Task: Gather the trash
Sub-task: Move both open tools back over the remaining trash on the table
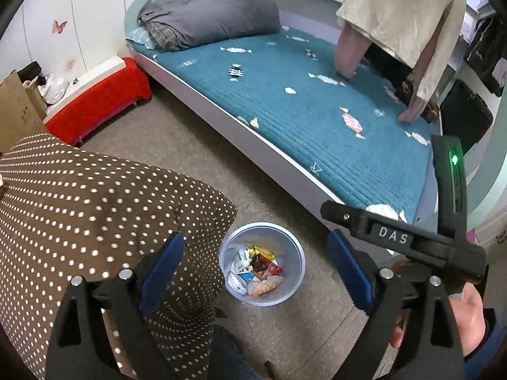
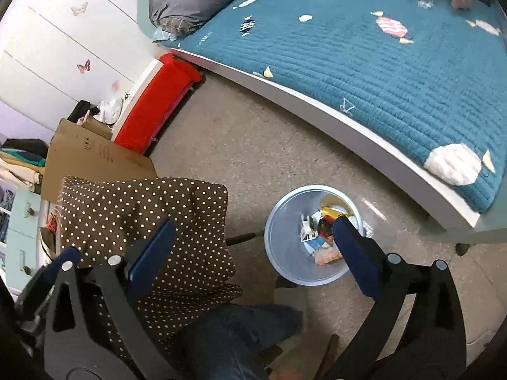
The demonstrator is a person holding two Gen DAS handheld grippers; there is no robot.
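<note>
On the floor beside the bed's edge, the trash bin [image 1: 262, 263] holds wrappers. I keep both sets of jaws wide and empty; right gripper [image 2: 253, 247] hangs nearer than left gripper [image 1: 255, 267].

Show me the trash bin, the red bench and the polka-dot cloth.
trash bin [image 2: 279, 253], right wrist view, inner left wall.
red bench [image 1: 104, 101], left wrist view, red side cover.
polka-dot cloth [image 1: 95, 205], left wrist view, middle of fabric.
</note>
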